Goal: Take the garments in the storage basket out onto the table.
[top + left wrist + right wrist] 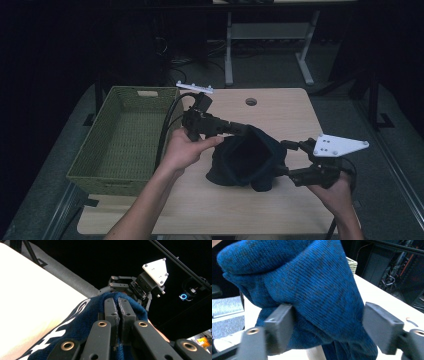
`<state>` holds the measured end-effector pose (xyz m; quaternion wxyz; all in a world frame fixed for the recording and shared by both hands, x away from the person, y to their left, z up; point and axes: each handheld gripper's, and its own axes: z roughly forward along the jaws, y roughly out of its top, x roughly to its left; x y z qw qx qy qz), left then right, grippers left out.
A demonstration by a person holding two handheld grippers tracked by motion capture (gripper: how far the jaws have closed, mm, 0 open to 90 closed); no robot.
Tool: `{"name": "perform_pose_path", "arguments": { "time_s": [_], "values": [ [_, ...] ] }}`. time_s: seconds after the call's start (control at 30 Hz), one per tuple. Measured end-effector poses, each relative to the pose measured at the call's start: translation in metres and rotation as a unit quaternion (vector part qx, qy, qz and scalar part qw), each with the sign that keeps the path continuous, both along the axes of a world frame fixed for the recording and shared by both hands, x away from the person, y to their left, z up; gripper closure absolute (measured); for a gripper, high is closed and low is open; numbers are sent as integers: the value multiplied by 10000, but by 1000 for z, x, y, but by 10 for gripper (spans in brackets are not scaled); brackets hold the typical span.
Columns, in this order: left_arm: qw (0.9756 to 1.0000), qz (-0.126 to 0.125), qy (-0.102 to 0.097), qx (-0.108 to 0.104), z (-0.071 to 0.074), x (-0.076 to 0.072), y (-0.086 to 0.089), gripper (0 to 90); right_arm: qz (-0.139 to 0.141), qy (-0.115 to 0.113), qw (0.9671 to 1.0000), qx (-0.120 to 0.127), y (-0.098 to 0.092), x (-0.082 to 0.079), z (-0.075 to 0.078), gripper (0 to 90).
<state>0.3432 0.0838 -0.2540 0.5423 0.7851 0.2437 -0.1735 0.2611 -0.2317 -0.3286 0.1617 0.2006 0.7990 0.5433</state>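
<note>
Dark blue knit, a beanie-like hat (pixel 245 162) with white lettering, hangs between the two grippers just above the wooden table (pixel 280 210). The left gripper (pixel 243 130) is clenched on the fabric at the hat's upper edge, jaws pressed together with a fold of knit pinched between them, as the left gripper view shows (pixel 119 312). The right gripper (pixel 329 327) stands wide with the hat's bulk between its jaws; the left pad touches the wool, the right one stands clear of it, so I judge it is not gripping yet. The risk from here: the whole hat hangs from one thin pinch, and a pull by the right gripper before it bites could drag the knit out of the left jaws, or let the soft cloth slide off the one pad and slump onto the table. The hat's opening faces up and toward the person; its long axis runs roughly from the left gripper's tips down toward the right gripper's. The woven green basket (pixel 125 137) sits behind the left gripper, well apart from the hat.
</note>
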Motion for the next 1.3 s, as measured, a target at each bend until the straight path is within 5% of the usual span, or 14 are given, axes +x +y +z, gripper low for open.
{"name": "perform_pose_path", "arguments": {
  "time_s": [0.6,0.77,0.87,1.1,1.3],
  "values": [
    [9999,84,36,107,-5,4,-1,875,-131,96,9986,-499,4,3,6,375],
    [9997,112,11,194,-8,6,0,870,8,229,9976,-656,7,7,6,767],
    [9996,167,37,219,-14,10,4,857,75,399,9975,-570,6,11,7,828],
    [9992,341,114,166,-32,19,20,622,-171,779,9965,-229,-6,29,7,839],
    [9995,268,12,179,-45,15,29,514,-295,968,9947,-174,-11,36,4,841]
  ]
}}
